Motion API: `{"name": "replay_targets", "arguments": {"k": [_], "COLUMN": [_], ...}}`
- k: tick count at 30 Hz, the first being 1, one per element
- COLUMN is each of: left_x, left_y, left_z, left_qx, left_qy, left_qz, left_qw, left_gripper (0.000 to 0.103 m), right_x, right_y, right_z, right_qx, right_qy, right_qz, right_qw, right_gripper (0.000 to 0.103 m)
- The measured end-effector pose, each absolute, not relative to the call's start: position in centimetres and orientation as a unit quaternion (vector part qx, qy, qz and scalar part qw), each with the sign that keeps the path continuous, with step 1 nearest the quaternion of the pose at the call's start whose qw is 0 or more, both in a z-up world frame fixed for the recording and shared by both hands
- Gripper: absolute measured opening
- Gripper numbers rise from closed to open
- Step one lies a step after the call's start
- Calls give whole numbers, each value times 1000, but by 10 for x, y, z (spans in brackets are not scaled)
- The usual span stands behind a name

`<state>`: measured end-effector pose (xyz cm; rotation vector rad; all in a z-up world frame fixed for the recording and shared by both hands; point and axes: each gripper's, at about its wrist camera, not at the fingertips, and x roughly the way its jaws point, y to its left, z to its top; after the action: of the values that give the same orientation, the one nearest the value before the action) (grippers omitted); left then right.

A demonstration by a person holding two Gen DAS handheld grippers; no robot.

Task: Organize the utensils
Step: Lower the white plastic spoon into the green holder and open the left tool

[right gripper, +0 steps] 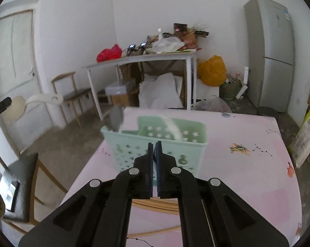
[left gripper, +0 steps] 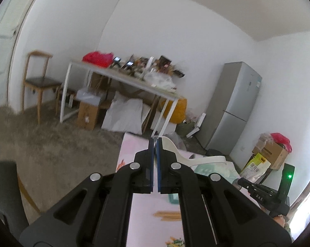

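Above pink table, one white spoon, one green basket

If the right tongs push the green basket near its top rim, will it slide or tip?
Green basket looks like thin perforated plastic, so probably light. It stands fairly tall, so a high push may tip it. The pink tablecloth looks smooth; a low push likely slides it.

Near, on the pink patterned tablecloth: pale green perforated plastic basket, with wooden chopsticks nearer. Far behind: white cluttered table; left of it, wooden chair; far right, tall grey fridge.
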<state>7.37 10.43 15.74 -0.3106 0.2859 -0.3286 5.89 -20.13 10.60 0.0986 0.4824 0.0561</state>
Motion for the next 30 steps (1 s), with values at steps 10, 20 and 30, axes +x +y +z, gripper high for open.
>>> {"name": "replay_targets", "arguments": {"k": [10,20,30], "left_x": [92,97,102], "left_y": [17,-58,-87], "left_z": [191,193,179], "left_qx": [-22,141,242], "left_qy": [123,117,138], "left_qz": [-160,-99,-63], "left_qw": [979,978,958], "left_gripper": [1,1,1], "right_x": [52,50,49], "right_y": [-230,-245,-248], "right_z": [91,83,81], "right_qx": [91,112,122], "right_qy": [232,222,219], "right_qz": [25,32,41], "right_qw": [968,968,967], "right_gripper": [2,2,2]}}
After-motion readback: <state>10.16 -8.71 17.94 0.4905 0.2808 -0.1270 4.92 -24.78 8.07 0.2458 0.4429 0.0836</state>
